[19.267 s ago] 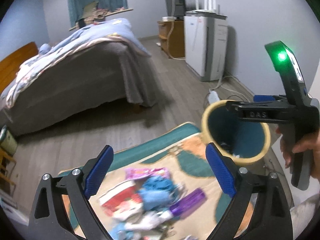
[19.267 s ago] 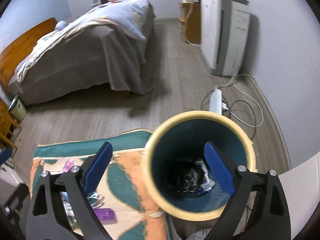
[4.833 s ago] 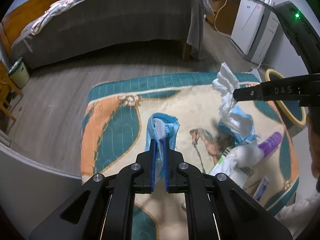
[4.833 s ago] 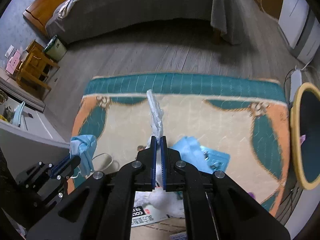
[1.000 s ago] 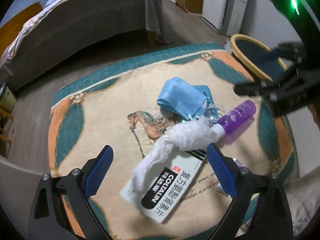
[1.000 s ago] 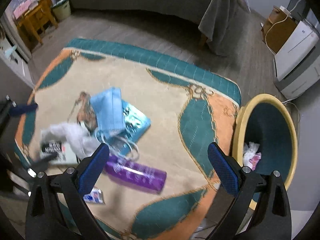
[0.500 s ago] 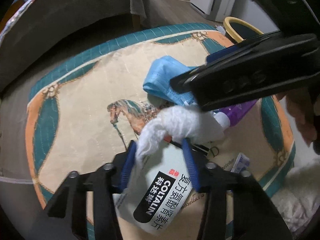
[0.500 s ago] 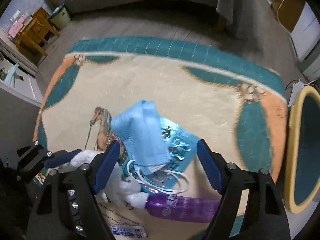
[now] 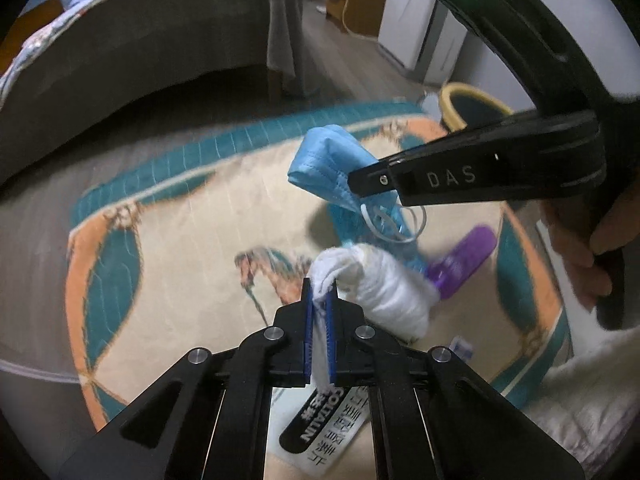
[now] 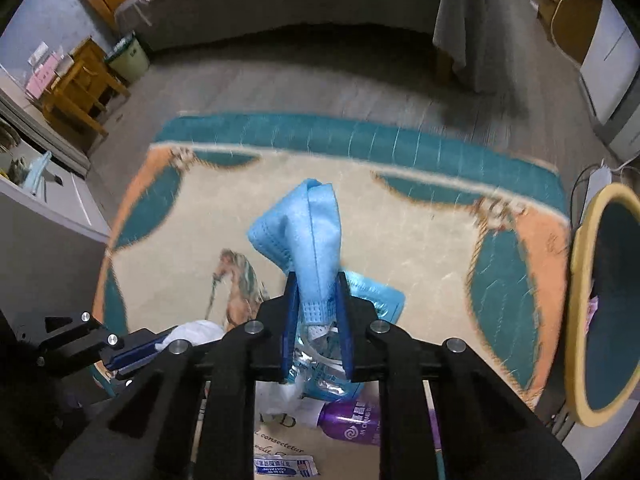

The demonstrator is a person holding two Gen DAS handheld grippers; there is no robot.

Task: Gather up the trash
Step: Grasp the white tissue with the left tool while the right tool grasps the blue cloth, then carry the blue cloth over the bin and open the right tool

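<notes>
The left gripper (image 9: 319, 300) is clamping fully shut on a twisted end of the white tissue wad (image 9: 384, 280), which is lying on the rug (image 9: 176, 240) over a printed carton (image 9: 324, 432). Just beyond, the right gripper (image 10: 316, 292) is closing its jaws around the blue face mask (image 10: 304, 224), with the mask standing up between the pads. A purple bottle (image 9: 464, 256) is lying beside the pile. The step in hand is judged to be the pickup. Next, both items are needing a lift and carry to the yellow-rimmed bin (image 10: 580, 280) at the rug's far right edge.
</notes>
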